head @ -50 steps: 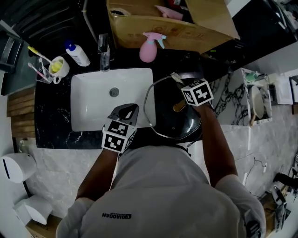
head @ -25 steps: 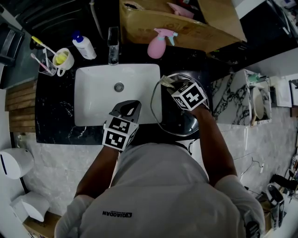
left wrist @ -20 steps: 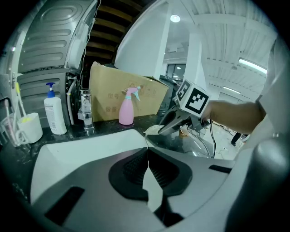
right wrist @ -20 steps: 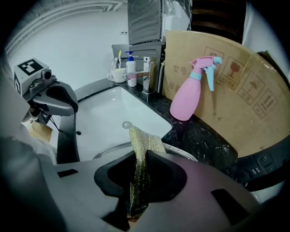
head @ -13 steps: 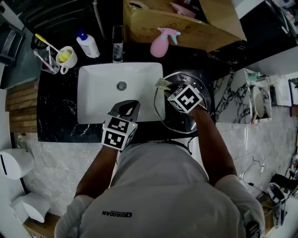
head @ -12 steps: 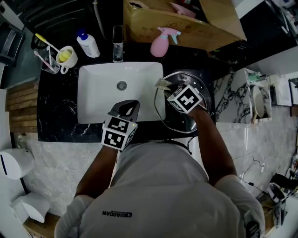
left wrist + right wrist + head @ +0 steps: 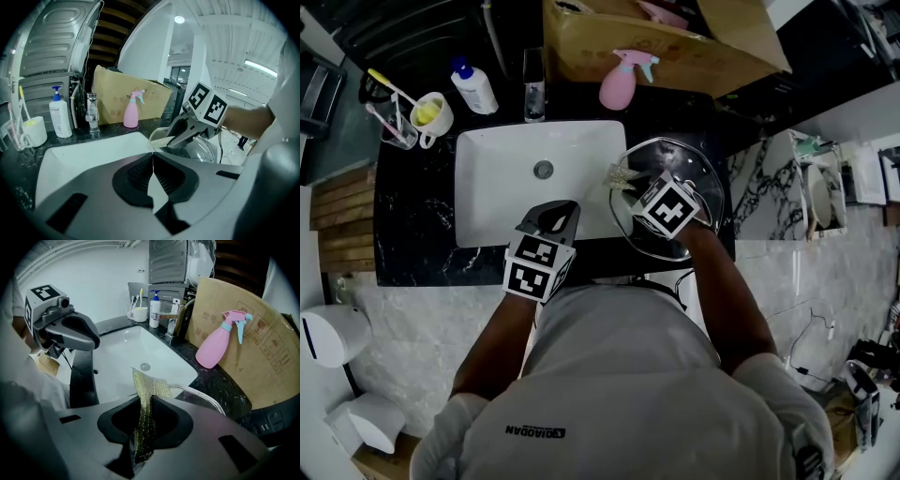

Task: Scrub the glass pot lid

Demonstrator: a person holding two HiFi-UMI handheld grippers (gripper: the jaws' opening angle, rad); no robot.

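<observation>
Black marbled counter (image 7: 412,234) runs round a white rectangular sink (image 7: 492,202), with a faucet (image 7: 533,84), a pump bottle (image 7: 473,86) and a cup of toothbrushes (image 7: 427,114) along the back edge. A pink spray bottle (image 7: 619,84) stands behind the sink's right corner, just in front of a cardboard box (image 7: 675,47).

The glass pot lid (image 7: 680,161) lies on the counter right of the sink. Its left rim laps over the sink's right edge, and its near rim comes close to the counter's front edge.

The right gripper (image 7: 145,401) points steeply down over the lid's left part, jaws clenched on a gold-green mesh scrub pad (image 7: 143,380) that juts out past the fingertips toward the sink edge.

The left gripper (image 7: 152,164) hangs over the sink's front edge, well apart from the lid, its jaws pressed together with nothing between them. The white basin lies open beyond it, between the two grippers.
</observation>
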